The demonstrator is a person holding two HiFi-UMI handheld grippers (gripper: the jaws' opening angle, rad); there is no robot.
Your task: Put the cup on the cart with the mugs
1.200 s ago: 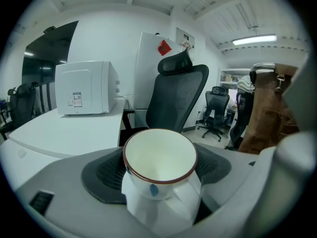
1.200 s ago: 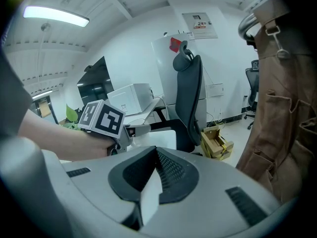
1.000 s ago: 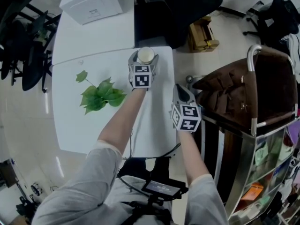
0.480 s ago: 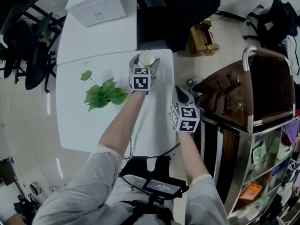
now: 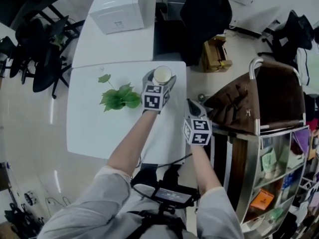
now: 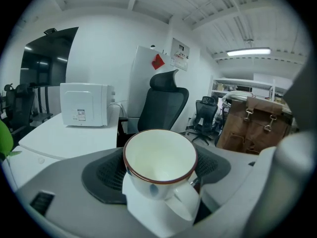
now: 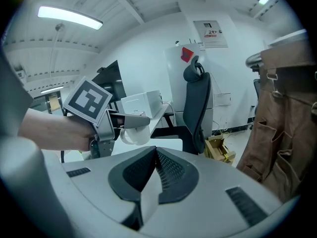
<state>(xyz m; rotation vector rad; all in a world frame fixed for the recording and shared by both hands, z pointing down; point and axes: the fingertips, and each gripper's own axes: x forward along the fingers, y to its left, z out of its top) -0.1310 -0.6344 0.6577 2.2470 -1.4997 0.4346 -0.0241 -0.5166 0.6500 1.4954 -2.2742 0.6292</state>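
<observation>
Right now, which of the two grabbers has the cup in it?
The left gripper: the white cup with the dark rim sits between its jaws. The right gripper is shut with nothing in it.

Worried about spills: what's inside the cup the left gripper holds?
The cup shows a bare white interior, with no liquid or object visible. The near inner wall is hidden behind its own rim.
</observation>
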